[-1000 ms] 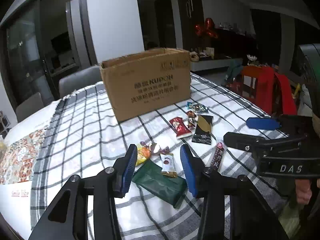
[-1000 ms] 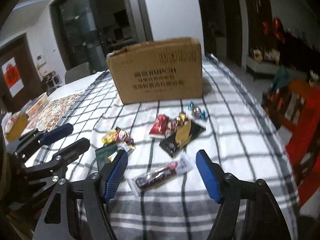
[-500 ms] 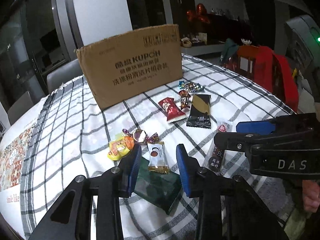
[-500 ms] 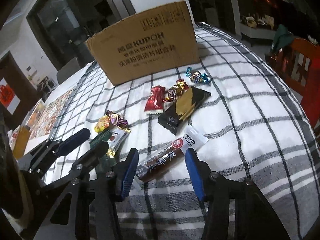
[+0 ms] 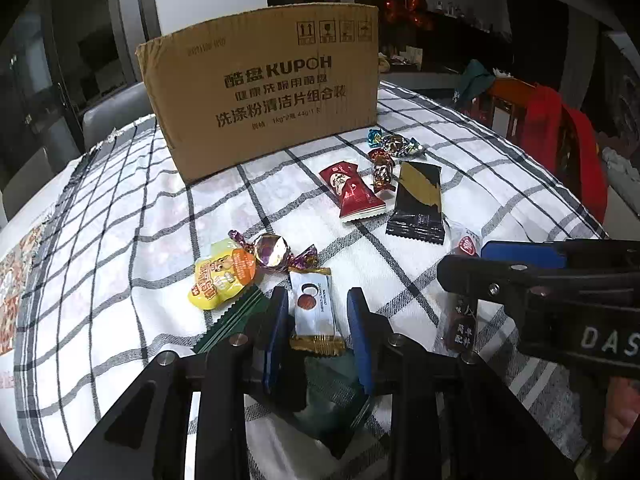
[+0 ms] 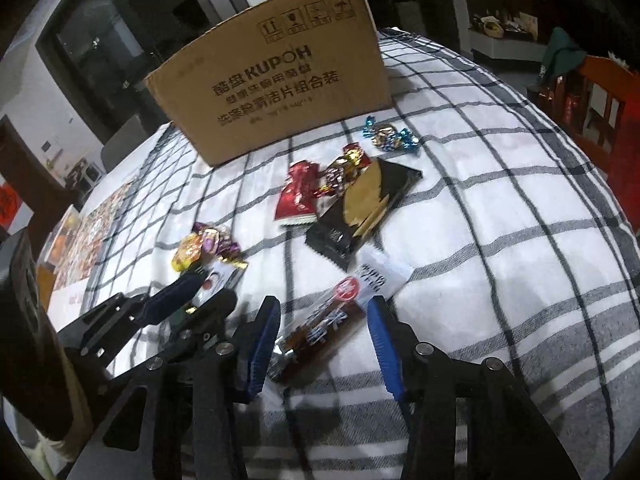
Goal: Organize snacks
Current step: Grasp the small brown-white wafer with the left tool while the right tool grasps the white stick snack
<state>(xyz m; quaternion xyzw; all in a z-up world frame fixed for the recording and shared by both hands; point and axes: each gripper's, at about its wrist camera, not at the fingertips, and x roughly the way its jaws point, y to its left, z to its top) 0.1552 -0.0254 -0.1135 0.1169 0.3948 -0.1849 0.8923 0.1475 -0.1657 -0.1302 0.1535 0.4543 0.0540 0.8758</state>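
My left gripper [image 5: 316, 316] is open, its blue pads either side of a small white snack packet [image 5: 313, 305] that lies on a dark green pouch [image 5: 320, 384]. My right gripper [image 6: 324, 320] is open around a long dark snack bar [image 6: 336, 320] with a white end. Farther out lie a yellow-orange packet [image 5: 220, 278], a purple foil candy [image 5: 274, 250], a red packet [image 5: 354, 196], a black and gold packet [image 5: 418, 202] and foil candies [image 5: 394, 144]. A cardboard box [image 5: 264, 88] stands behind them.
The table wears a white and grey checked cloth [image 5: 120, 216]. A patterned mat [image 6: 88, 236] lies at the left. Red and wooden chairs [image 5: 552, 128] stand off the right edge. Grey chairs [image 5: 108, 116] sit behind the box.
Both grippers have moved down and forward over the snacks. The left jaws have narrowed around the white packet. The right jaws have narrowed around the long bar.
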